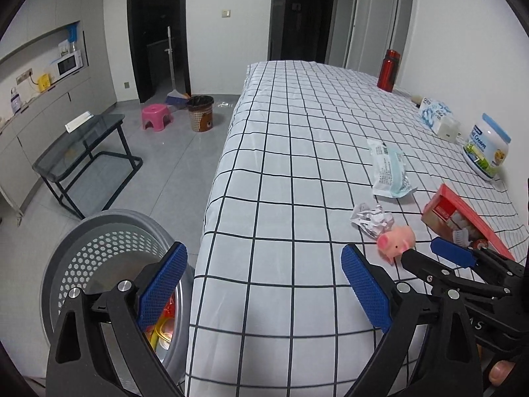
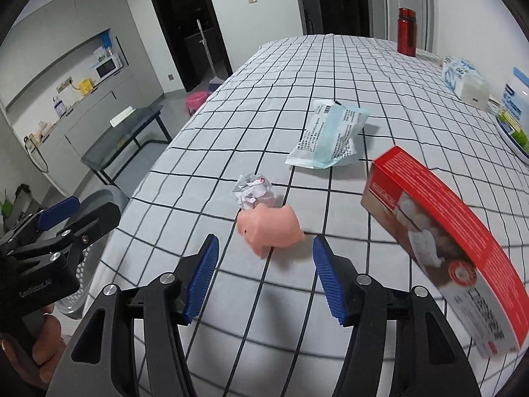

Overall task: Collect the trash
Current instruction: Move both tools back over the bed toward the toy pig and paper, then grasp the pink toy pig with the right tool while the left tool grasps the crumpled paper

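Note:
A crumpled paper ball (image 2: 254,189) lies on the checked tablecloth (image 2: 297,76), touching a pink toy pig (image 2: 269,228). Both also show in the left wrist view, the paper ball (image 1: 370,220) and the pig (image 1: 395,243). A white and teal wrapper (image 2: 330,135) lies beyond them. A red box (image 2: 439,225) lies tilted at the right. My right gripper (image 2: 264,278) is open and empty, just short of the pig. My left gripper (image 1: 261,284) is open and empty, over the table's left edge beside a grey perforated bin (image 1: 99,258) that holds some trash.
A red bottle (image 1: 389,70), a tissue pack (image 1: 434,115) and a cream jar (image 1: 486,147) stand along the wall side of the table. On the floor are a glass side table (image 1: 82,142), a pink stool (image 1: 155,117) and a brown bin (image 1: 200,112).

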`<state>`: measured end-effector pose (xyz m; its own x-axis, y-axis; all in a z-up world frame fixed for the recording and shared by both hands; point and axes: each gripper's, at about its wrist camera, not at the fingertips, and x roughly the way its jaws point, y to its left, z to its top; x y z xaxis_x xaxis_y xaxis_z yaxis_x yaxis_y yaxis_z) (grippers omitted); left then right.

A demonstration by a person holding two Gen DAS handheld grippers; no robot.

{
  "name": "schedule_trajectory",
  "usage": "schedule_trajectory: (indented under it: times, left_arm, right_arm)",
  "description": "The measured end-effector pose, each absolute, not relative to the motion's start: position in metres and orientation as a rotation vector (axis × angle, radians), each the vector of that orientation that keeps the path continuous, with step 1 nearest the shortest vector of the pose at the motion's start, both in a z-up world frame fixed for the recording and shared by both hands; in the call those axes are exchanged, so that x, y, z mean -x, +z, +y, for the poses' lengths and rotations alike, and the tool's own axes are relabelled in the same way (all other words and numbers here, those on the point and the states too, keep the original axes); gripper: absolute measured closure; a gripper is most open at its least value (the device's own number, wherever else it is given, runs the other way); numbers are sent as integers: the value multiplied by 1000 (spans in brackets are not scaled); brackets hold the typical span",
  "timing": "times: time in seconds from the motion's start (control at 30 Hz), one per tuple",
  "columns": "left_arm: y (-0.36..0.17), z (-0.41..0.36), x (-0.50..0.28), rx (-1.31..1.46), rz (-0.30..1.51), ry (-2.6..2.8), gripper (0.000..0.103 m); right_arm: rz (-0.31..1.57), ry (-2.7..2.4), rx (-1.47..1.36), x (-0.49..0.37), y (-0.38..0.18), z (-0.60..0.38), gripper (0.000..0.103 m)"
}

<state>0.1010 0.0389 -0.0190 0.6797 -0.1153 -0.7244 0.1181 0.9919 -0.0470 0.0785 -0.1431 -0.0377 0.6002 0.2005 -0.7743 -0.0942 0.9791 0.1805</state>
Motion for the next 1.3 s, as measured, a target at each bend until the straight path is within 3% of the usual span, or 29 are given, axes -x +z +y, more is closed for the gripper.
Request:
schedule_trajectory:
  times: [0.37, 0.43, 1.3]
  left_arm:
    - [-29, 36, -113, -18, 842, -86, 10]
    - [-30, 35, -114, -21, 844, -83, 10]
    - [-42, -69, -138, -88, 879, -164, 10]
  right_arm:
    - [947, 197, -74, -106, -56, -137, 44]
    - [941, 204, -71, -106, -56, -136, 54]
    - [863, 135, -218, -65, -45, -242, 54]
